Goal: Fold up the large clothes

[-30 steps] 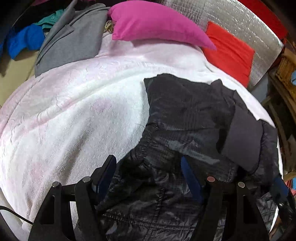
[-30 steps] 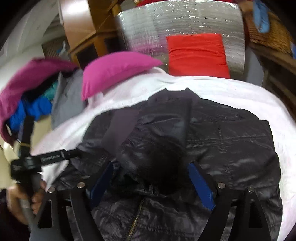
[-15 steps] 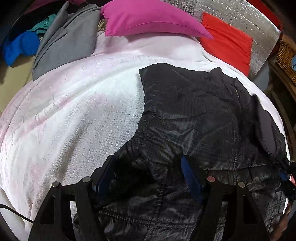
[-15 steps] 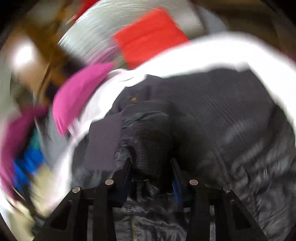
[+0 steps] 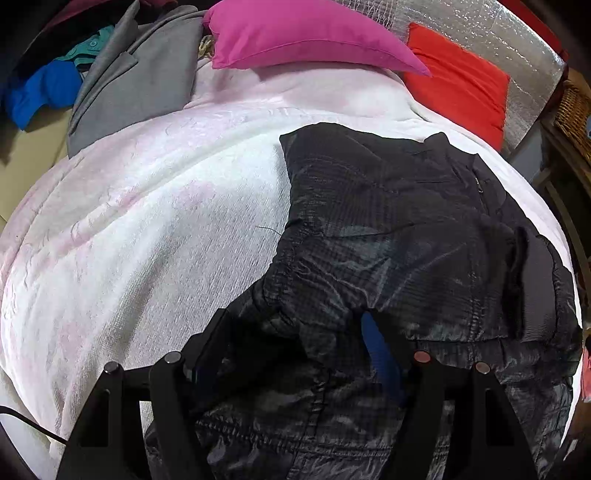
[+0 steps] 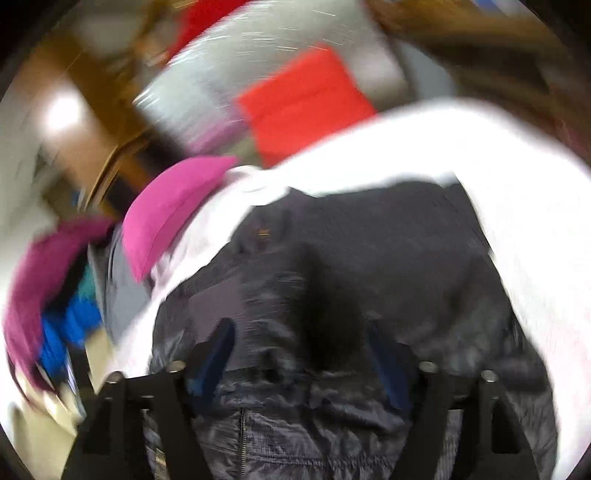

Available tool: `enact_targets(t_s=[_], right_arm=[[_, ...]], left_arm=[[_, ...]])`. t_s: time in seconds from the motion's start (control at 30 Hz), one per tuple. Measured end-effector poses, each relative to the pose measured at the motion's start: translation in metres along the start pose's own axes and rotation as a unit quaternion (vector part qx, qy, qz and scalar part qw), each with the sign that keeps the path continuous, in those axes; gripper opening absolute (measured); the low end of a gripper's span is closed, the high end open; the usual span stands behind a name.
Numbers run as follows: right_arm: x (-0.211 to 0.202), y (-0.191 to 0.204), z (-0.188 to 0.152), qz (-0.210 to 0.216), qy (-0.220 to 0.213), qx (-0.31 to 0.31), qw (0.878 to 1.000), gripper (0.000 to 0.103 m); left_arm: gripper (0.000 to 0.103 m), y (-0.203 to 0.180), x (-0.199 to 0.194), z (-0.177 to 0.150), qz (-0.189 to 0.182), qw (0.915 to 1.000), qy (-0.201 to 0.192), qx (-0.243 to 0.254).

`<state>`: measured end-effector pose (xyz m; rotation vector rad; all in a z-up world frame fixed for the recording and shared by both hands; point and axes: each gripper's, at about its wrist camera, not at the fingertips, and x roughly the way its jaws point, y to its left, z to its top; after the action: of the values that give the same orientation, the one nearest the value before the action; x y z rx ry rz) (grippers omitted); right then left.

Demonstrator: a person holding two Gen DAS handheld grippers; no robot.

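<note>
A black quilted jacket [image 5: 399, 229] lies on a white fleece blanket [image 5: 147, 229], one sleeve folded across its body with the grey cuff [image 5: 535, 288] at the right. My left gripper [image 5: 291, 336] is open, its jaws standing around a bunched fold of jacket fabric near the hem. In the blurred right wrist view, my right gripper [image 6: 299, 354] is open over a dark raised fold of the jacket [image 6: 332, 266], its blue pads [image 6: 214, 354] wide apart. Nothing is clamped in either.
A magenta pillow [image 5: 303, 33], a red cushion [image 5: 458, 81] against a silver foil panel [image 5: 517, 48], and a grey garment [image 5: 136, 85] with blue clothing [image 5: 40, 88] lie at the far edge. A wicker basket [image 5: 576, 110] stands at right.
The right gripper was shut on a jacket fold half a second ago and has opened, swinging fast. The sleeve now lies folded across the jacket. The left gripper has barely moved.
</note>
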<state>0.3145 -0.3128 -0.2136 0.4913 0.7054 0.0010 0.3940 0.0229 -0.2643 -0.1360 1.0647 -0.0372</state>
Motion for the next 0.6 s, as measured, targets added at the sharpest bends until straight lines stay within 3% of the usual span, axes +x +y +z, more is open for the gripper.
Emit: enact_targets(t_s=[0.1, 0.2, 0.3, 0.33, 0.37, 0.43, 0.47, 0.6], right_arm=[[0.017, 0.034, -0.005, -0.015, 0.006, -0.083, 0.996, 0.082], [0.045, 0.063, -0.018, -0.050, 0.036, -0.173, 0.983, 0.082], [0.066, 0.080, -0.031, -0.051, 0.057, -0.224, 0.972, 0.084], [0.073, 0.085, -0.035, -0.059, 0.060, -0.240, 0.967, 0.090], [0.081, 0.088, -0.039, -0.068, 0.063, -0.256, 0.962, 0.094], [0.095, 0.096, -0.048, -0.104, 0.067, -0.295, 0.947, 0.094], [0.100, 0.095, -0.049, -0.113, 0.065, -0.296, 0.946, 0.093], [0.087, 0.070, -0.023, -0.093, 0.039, -0.190, 0.977, 0.084]], left_arm=[[0.074, 0.002, 0.000, 0.000, -0.005, 1.0000, 0.002, 0.001], [0.075, 0.004, 0.000, 0.000, -0.007, 1.0000, 0.004, 0.003], [0.075, 0.004, 0.001, 0.000, -0.007, 0.9999, 0.005, 0.006], [0.075, 0.004, 0.001, 0.000, -0.007, 0.9999, 0.006, 0.007], [0.075, 0.003, 0.002, 0.001, -0.006, 0.9999, 0.007, 0.008], [0.075, 0.001, 0.002, 0.001, -0.003, 0.9999, 0.007, 0.012], [0.075, 0.000, 0.002, 0.002, -0.002, 0.9999, 0.006, 0.014], [0.075, -0.001, 0.004, 0.003, 0.000, 0.9999, 0.005, 0.017]])
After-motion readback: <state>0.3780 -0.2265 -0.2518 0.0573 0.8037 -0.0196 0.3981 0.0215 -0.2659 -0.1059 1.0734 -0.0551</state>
